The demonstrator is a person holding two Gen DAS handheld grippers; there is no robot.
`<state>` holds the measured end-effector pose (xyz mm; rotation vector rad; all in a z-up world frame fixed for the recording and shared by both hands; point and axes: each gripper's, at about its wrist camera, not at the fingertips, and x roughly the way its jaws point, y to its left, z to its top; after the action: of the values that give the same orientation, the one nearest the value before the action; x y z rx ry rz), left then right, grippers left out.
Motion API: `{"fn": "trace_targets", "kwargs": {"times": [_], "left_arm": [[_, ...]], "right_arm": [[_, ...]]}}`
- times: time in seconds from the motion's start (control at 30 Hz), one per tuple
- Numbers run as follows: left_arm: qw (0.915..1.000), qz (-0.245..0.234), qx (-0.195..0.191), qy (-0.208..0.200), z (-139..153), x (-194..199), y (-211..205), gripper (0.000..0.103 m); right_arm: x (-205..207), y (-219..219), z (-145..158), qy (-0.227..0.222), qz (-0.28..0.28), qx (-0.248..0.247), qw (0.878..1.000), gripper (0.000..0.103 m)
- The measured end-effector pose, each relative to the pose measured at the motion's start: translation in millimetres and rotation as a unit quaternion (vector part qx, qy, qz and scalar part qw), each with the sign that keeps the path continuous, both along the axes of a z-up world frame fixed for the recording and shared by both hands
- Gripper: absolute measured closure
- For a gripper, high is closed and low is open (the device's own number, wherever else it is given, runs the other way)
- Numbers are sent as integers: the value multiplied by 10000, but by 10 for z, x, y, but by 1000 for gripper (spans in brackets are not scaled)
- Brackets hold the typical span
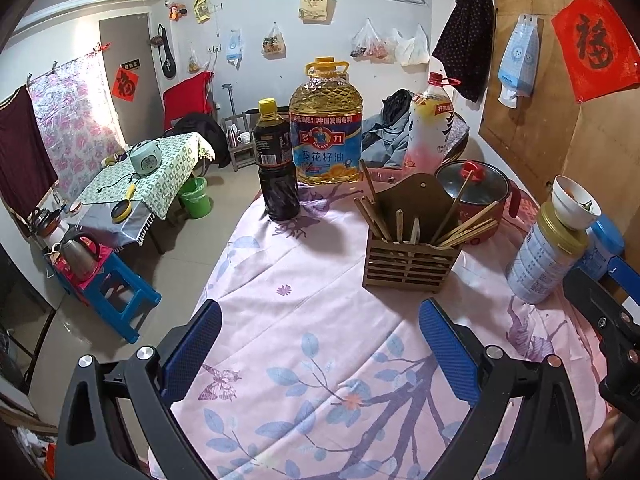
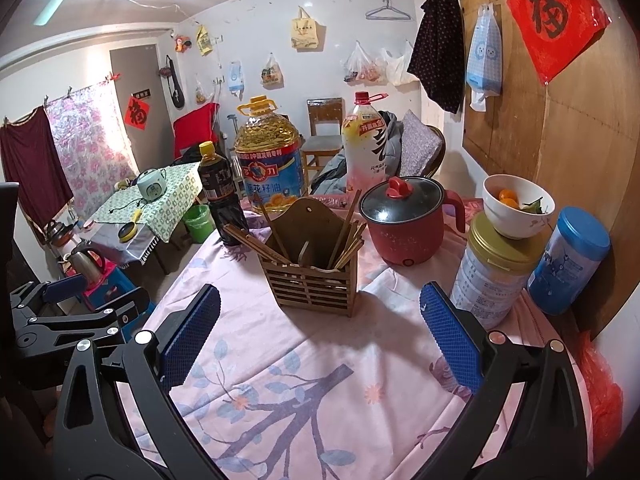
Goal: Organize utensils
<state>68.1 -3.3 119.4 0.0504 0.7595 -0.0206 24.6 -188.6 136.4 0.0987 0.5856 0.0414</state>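
**Chopsticks in slatted holder, both claws empty**

Left claw (image 1: pixel 320 344) and right claw (image 2: pixel 320 332) stood wide, holding nothing. Chopsticks (image 1: pixel 466 226) leaned in the wooden holder (image 1: pixel 408 264) mid-counter (image 1: pixel 320 280). Judged light, stiff, thin, apt to roll; grip mid-shaft above the rim. Right view showed fruit in the bowl (image 2: pixel 518 206); left view barely did.

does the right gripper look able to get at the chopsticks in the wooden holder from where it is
Probably yes. The right gripper is open and empty, and only bare tablecloth lies between it and the wooden holder. The chopsticks stick up above the rim, with the red pot behind them.
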Motion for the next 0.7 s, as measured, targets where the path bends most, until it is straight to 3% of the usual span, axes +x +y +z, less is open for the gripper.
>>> {"fn": "trace_targets", "kwargs": {"times": [0.7], "left_arm": [[9999,-78,117,-17,-2,83,-102,6]], "right_arm": [[100,-77,20,-22,-39,4,10000,6]]}}
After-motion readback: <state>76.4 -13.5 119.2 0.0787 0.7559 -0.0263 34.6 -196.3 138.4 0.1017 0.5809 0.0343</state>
